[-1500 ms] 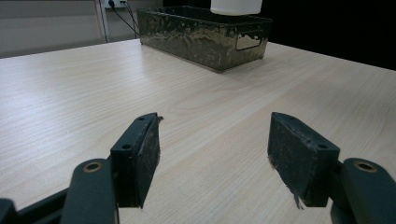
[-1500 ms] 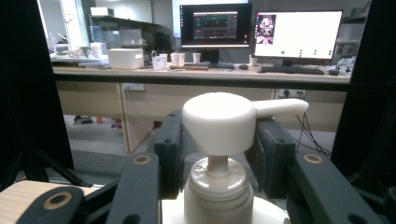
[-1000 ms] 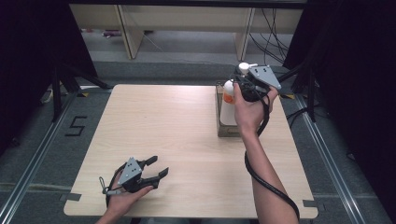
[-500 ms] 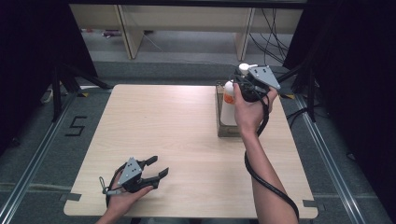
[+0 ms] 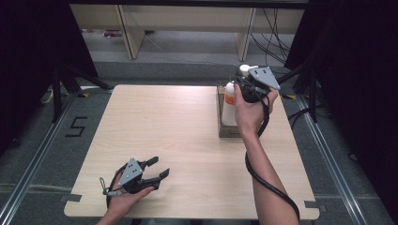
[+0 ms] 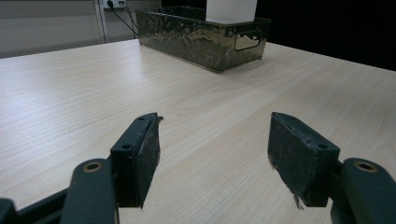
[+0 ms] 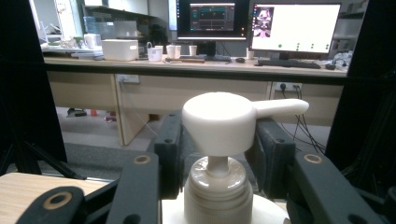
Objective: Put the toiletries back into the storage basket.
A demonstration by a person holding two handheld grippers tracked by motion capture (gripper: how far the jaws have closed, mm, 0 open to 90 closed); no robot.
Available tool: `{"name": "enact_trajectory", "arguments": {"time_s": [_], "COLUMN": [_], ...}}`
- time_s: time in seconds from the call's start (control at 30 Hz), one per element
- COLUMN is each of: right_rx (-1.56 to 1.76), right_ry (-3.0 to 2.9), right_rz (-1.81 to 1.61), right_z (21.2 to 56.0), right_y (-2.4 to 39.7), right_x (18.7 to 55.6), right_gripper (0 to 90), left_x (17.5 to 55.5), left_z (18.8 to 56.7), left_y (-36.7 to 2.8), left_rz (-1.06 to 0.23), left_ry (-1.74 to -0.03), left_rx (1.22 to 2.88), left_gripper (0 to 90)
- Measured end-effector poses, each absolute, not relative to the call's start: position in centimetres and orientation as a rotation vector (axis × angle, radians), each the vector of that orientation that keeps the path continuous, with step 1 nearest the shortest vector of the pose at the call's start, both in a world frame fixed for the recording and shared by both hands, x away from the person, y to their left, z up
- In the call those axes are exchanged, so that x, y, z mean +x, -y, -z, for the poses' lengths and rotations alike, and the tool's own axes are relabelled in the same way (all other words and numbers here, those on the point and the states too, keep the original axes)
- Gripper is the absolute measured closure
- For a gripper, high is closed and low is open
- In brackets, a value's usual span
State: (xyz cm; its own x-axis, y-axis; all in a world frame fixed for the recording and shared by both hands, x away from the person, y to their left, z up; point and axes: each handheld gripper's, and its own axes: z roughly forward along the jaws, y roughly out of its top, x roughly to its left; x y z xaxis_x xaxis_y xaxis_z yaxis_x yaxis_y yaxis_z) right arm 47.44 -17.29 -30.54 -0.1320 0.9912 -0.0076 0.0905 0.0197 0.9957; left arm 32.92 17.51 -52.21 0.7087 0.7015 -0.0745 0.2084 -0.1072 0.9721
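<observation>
- Right now the right claw (image 7: pixel 217 154) sits around the white pump head of a bottle (image 5: pixel 229 104), one jaw on each side of the pump; whether the pads truly press on it I cannot tell.
- Risk one: the pump head is smooth, rounded and far narrower than the bottle body, so a lift by it could let the bottle slip out or swing and knock the bin wall.
- Risk two: squeezing downward on the pump might dispense liquid into the bin.
- Risk three: the bin is light-looking and could drag along the worktop (image 5: pixel 164 126) if the bottle catches its rim.
- Bottle's place: it stands upright inside the dark rectangular bin (image 5: pixel 230 131), toward the bin's far end, with an orange label on the body.
- Bin contents: the bottle is all I can make out; the bin's near end looks bare from above.
- Left claw (image 6: pixel 212 154): spread wide with nothing between the jaws, low over the worktop, well apart from the bin and pointing toward its handled end.
</observation>
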Motion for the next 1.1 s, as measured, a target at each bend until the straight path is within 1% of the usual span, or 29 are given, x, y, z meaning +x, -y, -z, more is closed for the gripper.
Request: {"name": "enact_trajectory", "arguments": {"time_s": [1.1], "right_rx": [1.226], "right_ry": [-1.409], "right_rz": [-1.232], "right_z": [32.4], "right_y": [17.3], "right_x": [47.7], "right_gripper": [60.0], "left_x": [32.9], "left_z": [52.2], "left_y": [-17.5], "left_rz": [-0.489], "left_ry": [-0.743], "left_rx": [1.669], "left_gripper": [33.8]}}
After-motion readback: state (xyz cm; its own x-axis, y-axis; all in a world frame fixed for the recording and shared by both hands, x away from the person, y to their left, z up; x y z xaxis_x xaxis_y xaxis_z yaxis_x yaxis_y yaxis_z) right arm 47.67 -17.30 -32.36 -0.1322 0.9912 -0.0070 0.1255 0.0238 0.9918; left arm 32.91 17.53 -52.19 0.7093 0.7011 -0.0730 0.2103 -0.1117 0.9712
